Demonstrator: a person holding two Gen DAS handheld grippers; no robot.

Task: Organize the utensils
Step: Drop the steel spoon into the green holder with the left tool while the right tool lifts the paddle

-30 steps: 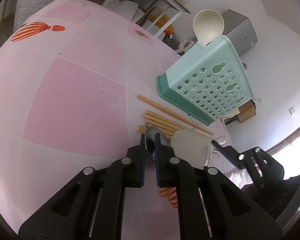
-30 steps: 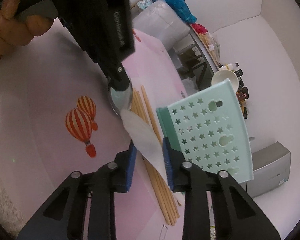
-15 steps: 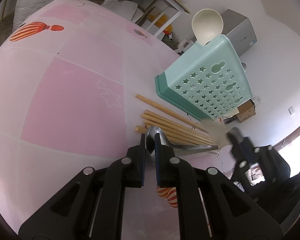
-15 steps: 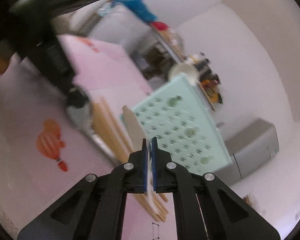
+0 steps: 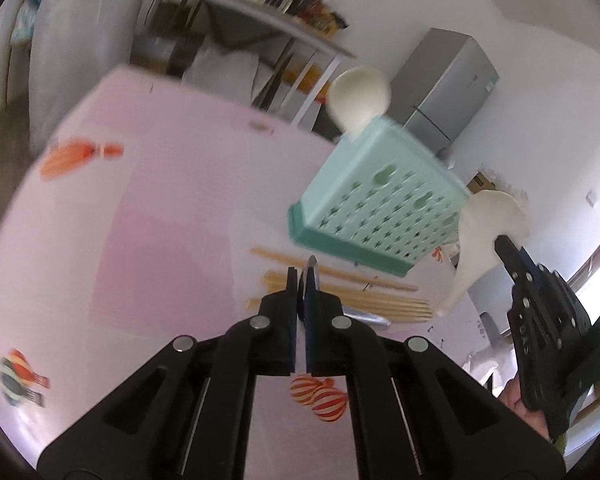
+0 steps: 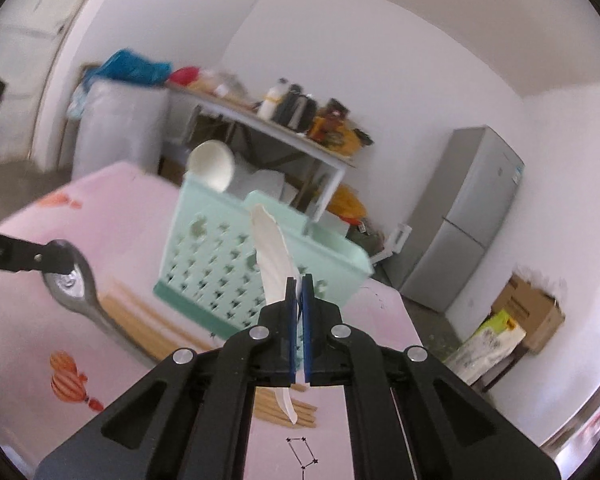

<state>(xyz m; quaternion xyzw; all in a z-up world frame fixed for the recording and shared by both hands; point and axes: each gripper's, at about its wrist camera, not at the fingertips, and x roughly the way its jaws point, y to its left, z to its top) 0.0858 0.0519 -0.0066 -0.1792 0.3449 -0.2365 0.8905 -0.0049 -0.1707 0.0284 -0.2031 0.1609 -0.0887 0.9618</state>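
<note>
My left gripper [image 5: 302, 276] holds a metal spoon [image 5: 313, 270] by its bowl, edge-on, jaws closing tight on it; its handle trails to the right. The same metal spoon [image 6: 74, 280] hangs above the table in the right wrist view. My right gripper [image 6: 299, 284] is shut on a cream plastic spoon [image 6: 270, 248], held nearly upright in front of the teal star-holed basket [image 6: 220, 260]. From the left wrist, the cream spoon [image 5: 484, 232] and right gripper [image 5: 510, 250] hover right of the basket [image 5: 380, 208]. A white ladle [image 5: 358, 94] stands in the basket.
Several wooden chopsticks [image 5: 388, 306] lie on the pink tablecloth [image 5: 160, 220] in front of the basket. Beyond the table stand a cluttered shelf table [image 6: 260, 120], a grey fridge [image 6: 468, 216] and a cardboard box [image 6: 532, 312]. A hand [image 5: 516, 400] holds the right gripper.
The right gripper shut on the cream spoon, lifted it off the table and rolled it upright. The left gripper rose with the metal spoon, now clear of the chopsticks.
</note>
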